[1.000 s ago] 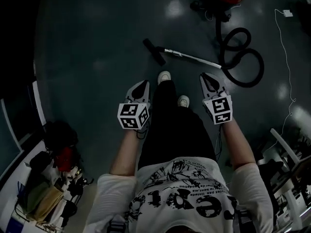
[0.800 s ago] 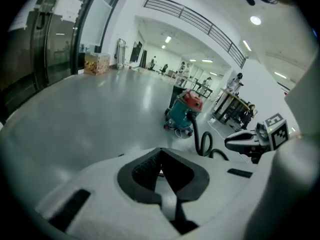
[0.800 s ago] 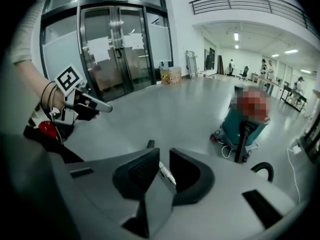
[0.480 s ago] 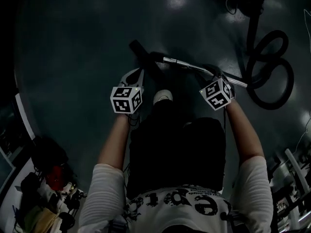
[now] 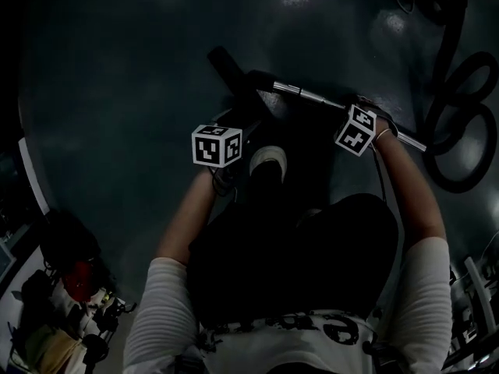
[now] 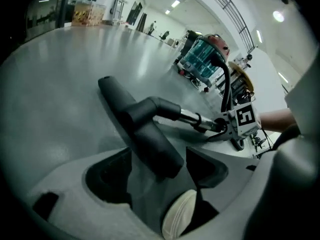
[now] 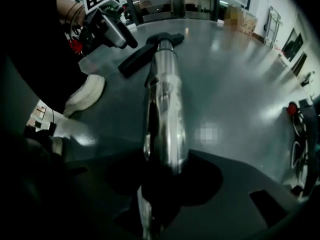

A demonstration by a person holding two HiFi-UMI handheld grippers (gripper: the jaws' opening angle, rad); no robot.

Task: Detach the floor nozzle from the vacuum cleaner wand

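Note:
The black floor nozzle lies on the dark floor, joined to the chrome wand. My left gripper hangs low over the nozzle. In the left gripper view its jaws are opening, and the near end of the nozzle lies between them with a gap on each side. My right gripper is down on the wand, further along it. In the right gripper view the wand runs straight between its opening jaws toward the nozzle. No pad visibly presses on the wand.
The black hose coils on the floor at the right. The red canister stands behind it. A white shoe rests just short of the nozzle, close to the left gripper. Bags and clutter sit at the lower left.
Both grippers have dropped from waist height down to the floor, the left onto the nozzle and the right onto the wand. The person has bent low, and the nozzle looks closer.

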